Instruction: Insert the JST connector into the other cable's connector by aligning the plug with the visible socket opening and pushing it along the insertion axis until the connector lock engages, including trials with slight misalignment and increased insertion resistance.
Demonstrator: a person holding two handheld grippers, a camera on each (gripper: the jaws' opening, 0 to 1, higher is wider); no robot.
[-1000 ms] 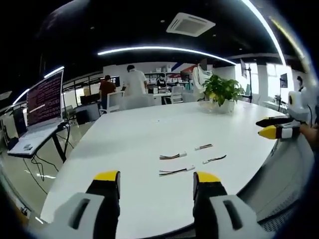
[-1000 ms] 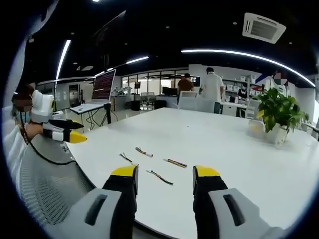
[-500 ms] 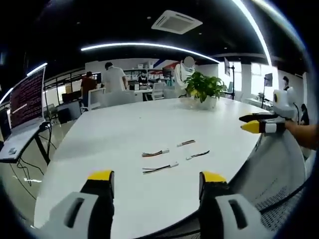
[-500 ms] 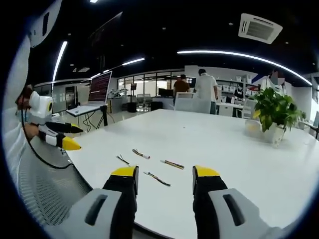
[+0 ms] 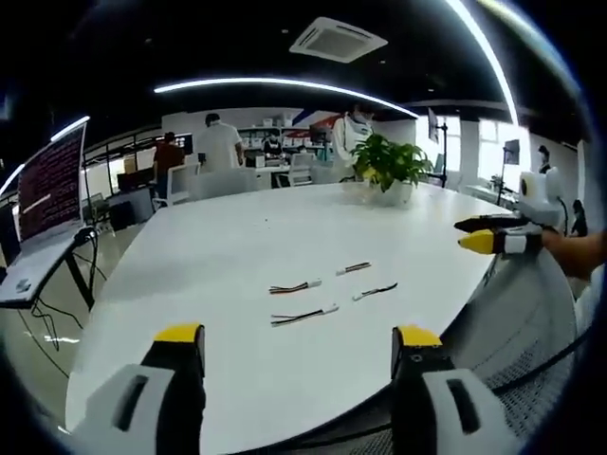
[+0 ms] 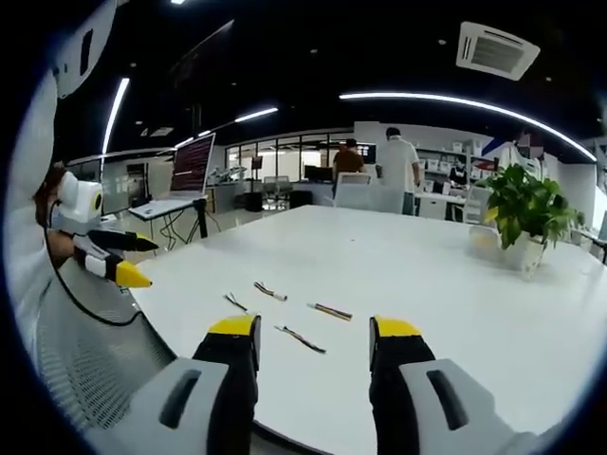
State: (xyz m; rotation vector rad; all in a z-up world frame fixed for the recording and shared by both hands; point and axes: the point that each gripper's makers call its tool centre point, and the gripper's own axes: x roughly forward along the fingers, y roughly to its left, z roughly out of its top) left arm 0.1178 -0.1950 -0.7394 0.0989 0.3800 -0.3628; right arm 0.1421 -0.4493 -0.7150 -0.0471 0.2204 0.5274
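Left gripper's jaws have spread wider than a second ago; no cable has shifted on the worktop.

Since the earlier frames the left gripper has opened further and holds nothing; the apparent slide of the scene in its view is camera swing only. The right gripper is little changed, jaws apart and empty. Four short cables lie loose on the white worktop, well ahead of both grippers: the nearest cable lies crosswise to the left jaws, with a second cable, a third cable and a fourth cable beyond. In the right gripper view the closest cable sits just ahead between the jaws, angled to them, so the right gripper looks nearer and could reach first.
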